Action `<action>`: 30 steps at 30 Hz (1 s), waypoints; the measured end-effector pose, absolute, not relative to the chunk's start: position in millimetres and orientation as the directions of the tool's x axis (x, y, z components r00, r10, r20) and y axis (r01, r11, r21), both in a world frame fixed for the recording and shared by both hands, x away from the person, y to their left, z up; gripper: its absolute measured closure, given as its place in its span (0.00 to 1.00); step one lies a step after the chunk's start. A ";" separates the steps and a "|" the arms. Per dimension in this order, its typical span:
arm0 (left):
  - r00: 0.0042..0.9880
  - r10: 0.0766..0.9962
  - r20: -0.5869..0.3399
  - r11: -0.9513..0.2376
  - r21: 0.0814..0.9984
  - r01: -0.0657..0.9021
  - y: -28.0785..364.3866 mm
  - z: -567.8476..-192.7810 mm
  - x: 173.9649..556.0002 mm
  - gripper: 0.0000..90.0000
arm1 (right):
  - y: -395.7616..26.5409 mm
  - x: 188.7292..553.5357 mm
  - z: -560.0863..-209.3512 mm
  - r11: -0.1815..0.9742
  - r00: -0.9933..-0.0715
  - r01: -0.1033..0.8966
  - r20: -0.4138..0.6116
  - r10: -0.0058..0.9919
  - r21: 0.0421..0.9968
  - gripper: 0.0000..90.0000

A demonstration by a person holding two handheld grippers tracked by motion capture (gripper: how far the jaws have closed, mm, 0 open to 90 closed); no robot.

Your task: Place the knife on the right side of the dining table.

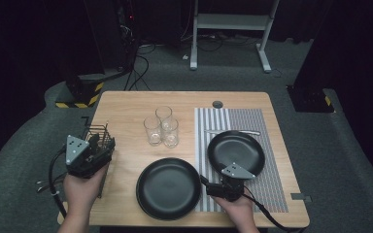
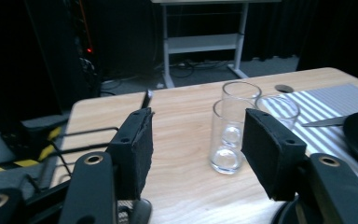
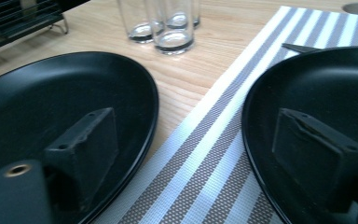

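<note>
Left tool (image 1: 97, 141) raised, jaws apart; right tool (image 1: 205, 183) low, jaws seemingly wide, empty.

Black left gripper (image 1: 98, 141), right gripper (image 1: 205, 183): grey three-cornered plates, trailing black cables, brass-coloured screws.

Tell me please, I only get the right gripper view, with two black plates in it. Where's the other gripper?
Observer: The left gripper is held over a black wire rack at the left edge of the table.
Operator: Is it holding something?
Observer: No, its jaws stand open with nothing between them.
Operator: What's that pointy grey thing at my top right?
Observer: A knife, lying across the striped mat just behind the far plate.
</note>
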State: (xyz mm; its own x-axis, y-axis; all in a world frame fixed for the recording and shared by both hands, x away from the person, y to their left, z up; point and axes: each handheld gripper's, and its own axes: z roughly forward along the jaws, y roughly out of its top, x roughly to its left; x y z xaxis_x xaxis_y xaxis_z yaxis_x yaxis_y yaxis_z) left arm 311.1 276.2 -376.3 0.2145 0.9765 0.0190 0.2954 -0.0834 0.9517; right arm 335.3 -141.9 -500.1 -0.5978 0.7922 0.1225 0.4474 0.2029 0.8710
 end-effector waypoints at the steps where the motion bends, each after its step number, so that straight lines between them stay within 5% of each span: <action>1: 0.213 0.977 0.019 -0.083 0.951 0.296 277.1 -375.2 312.2 0.48 | -142.2 335.7 -500.0 0.198 -0.593 0.452 0.127 0.795 0.870 0.16; 30: 0.169 0.985 -0.020 -0.041 0.936 0.350 296.8 -366.9 373.8 0.42 | -147.1 335.5 -497.1 0.185 -0.621 0.439 0.148 0.769 0.879 0.16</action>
